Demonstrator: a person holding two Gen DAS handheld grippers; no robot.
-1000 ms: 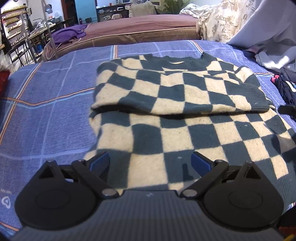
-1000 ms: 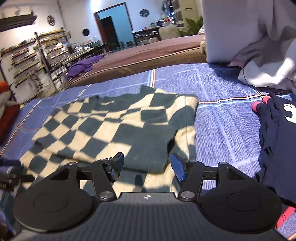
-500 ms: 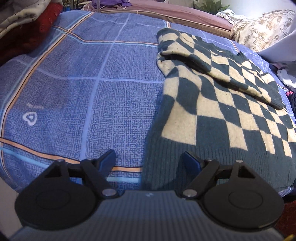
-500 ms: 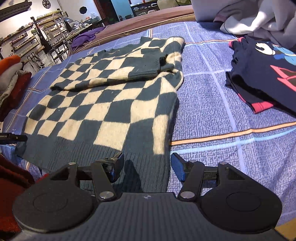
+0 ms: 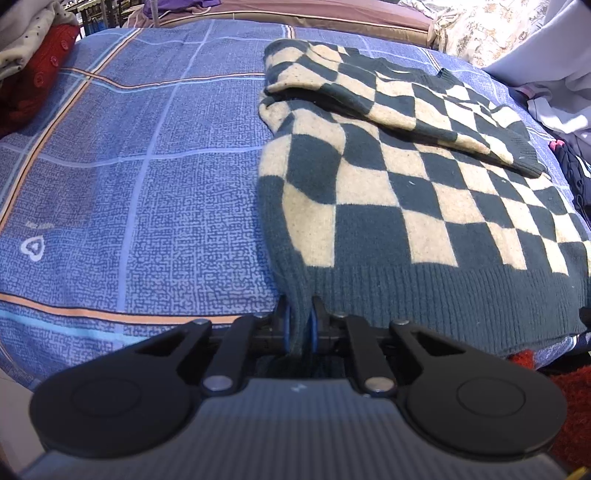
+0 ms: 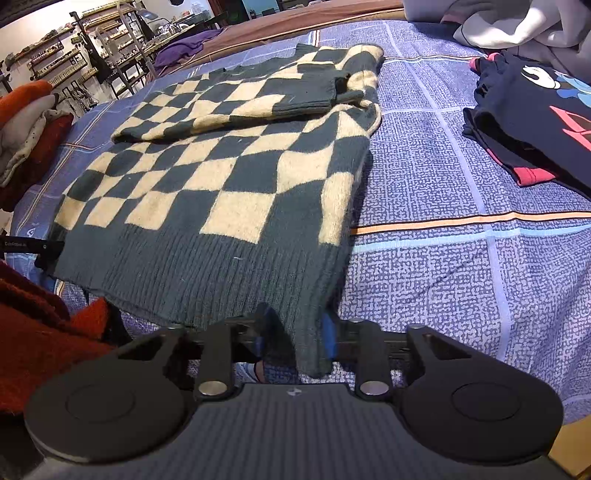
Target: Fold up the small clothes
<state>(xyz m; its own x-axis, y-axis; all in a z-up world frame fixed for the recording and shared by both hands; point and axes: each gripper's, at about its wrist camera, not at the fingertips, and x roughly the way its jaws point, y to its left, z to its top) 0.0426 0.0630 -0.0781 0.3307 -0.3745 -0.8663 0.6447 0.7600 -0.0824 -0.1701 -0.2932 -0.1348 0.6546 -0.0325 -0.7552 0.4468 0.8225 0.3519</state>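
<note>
A dark green and cream checkered sweater (image 5: 388, 192) lies flat on the blue plaid bedsheet (image 5: 129, 184), its sleeves folded across the chest and its ribbed hem toward me. My left gripper (image 5: 299, 321) is shut on the hem's left corner, and the knit is pinched between its blue pads. In the right wrist view the sweater (image 6: 221, 177) spreads to the left. My right gripper (image 6: 295, 336) is at the hem's right corner. Its jaws are closing, with the bunched ribbed hem between the pads.
A folded navy printed garment (image 6: 535, 110) lies to the right of the sweater. Red and grey clothes (image 5: 33, 74) are stacked at the left. A red knit (image 6: 37, 332) sits by the bed's front edge. Pale bedding (image 6: 517, 26) is heaped at the back right.
Both grippers came down to the sweater's near hem, one at each corner. Their jaws stood wide open earlier and have closed onto the ribbed edge.
</note>
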